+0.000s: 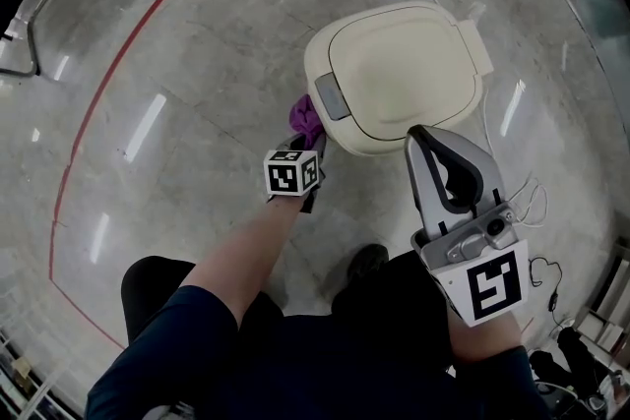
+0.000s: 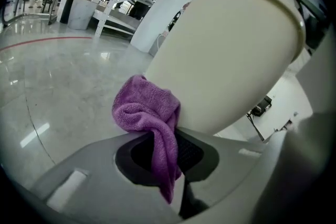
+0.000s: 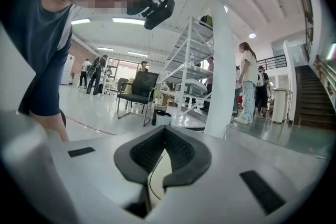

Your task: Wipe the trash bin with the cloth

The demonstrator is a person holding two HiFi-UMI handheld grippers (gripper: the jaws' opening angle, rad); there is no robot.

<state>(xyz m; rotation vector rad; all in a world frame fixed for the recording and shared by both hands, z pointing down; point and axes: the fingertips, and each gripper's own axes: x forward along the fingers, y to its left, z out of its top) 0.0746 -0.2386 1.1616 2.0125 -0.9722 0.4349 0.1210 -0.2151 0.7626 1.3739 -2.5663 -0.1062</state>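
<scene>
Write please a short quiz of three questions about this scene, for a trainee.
1. True or false: the left gripper grips the purple cloth.
2. Where does the cloth touch the trash bin? A: top of the lid. B: side wall. C: nowhere.
3. Fill in: the jaws of the right gripper are ____ with nothing between them.
Key: 1 true; 2 B; 3 shut.

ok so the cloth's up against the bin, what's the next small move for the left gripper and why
Probably slide the left gripper sideways along the trash bin wall, keeping the purple cloth pressed on. Its jaws are shut on the cloth, and the bunched end looks to rest against the bin's curved side below the lid, so a wiping stroke seems the natural step.
</scene>
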